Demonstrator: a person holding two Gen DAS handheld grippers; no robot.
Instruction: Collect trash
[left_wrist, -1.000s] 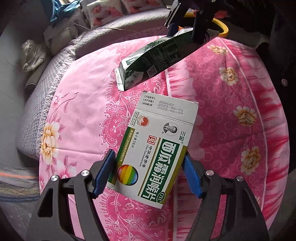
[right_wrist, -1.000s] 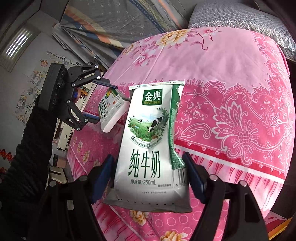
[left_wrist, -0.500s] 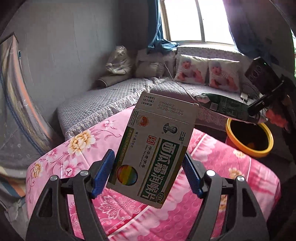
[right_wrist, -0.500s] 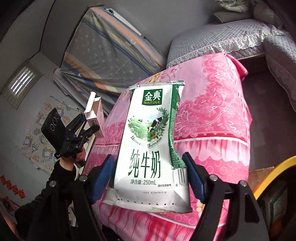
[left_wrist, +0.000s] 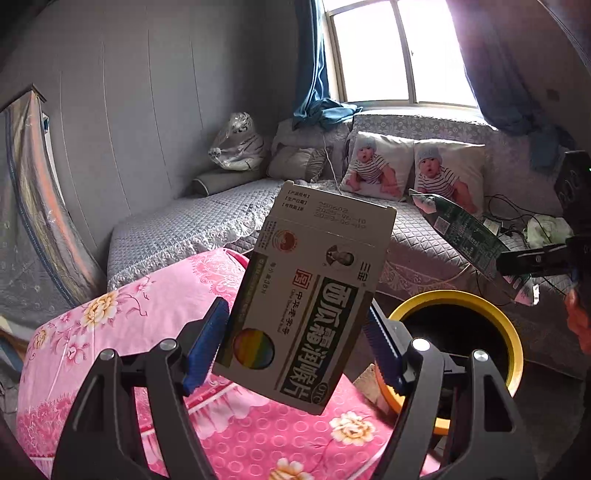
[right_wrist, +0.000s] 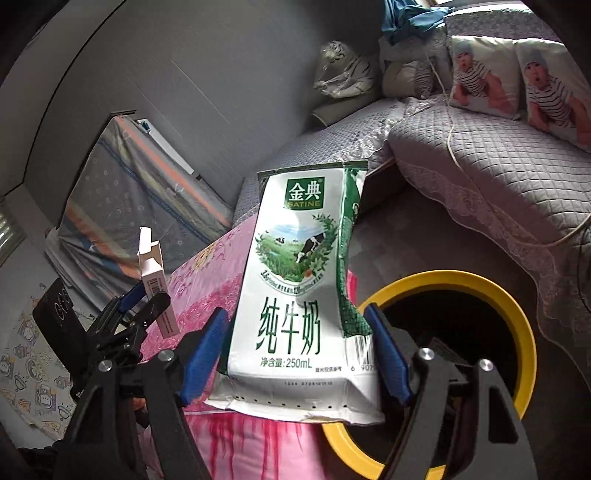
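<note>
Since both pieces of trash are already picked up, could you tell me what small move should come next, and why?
Probably carry the milk carton in the right hand-held gripper forward over the yellow-rimmed bin; the carton is gripped, and the bin's open mouth lies just beyond it.

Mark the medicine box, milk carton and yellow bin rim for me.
medicine box (left_wrist: 314, 295): left wrist view, middle of its printed front face.
milk carton (right_wrist: 295, 273): right wrist view, centre of its front panel.
yellow bin (right_wrist: 517, 317): right wrist view, right side of the rim.
</note>
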